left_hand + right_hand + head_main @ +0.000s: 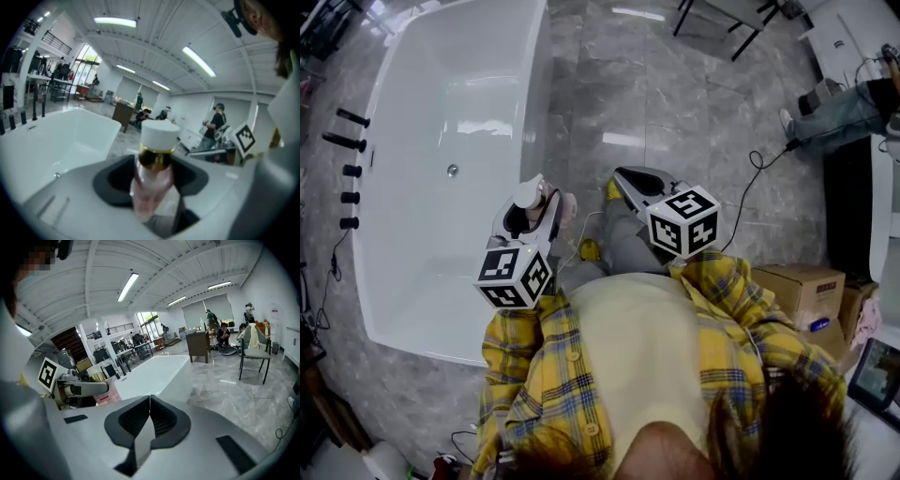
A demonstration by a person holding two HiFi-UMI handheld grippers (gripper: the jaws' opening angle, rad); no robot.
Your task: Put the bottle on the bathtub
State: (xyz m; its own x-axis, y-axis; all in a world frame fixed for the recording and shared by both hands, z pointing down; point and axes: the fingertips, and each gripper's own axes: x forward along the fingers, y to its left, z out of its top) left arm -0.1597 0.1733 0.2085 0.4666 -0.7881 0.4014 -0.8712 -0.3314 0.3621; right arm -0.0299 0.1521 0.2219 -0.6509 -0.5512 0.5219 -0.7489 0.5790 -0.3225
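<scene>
Clamping a pink, white-capped bottle (153,176) by its body just right of the bathtub (539,103) rim: left gripper (528,211) jaws. Label print too blurred to read, base hidden. Farther right of the bathtub, right gripper (150,404) pinched together, empty.

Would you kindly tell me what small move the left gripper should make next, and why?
Probably ease the left gripper over the bathtub rim and lower it. Its jaws are clamped on the pink bottle, which is close by the rim but not yet resting on it.
</scene>
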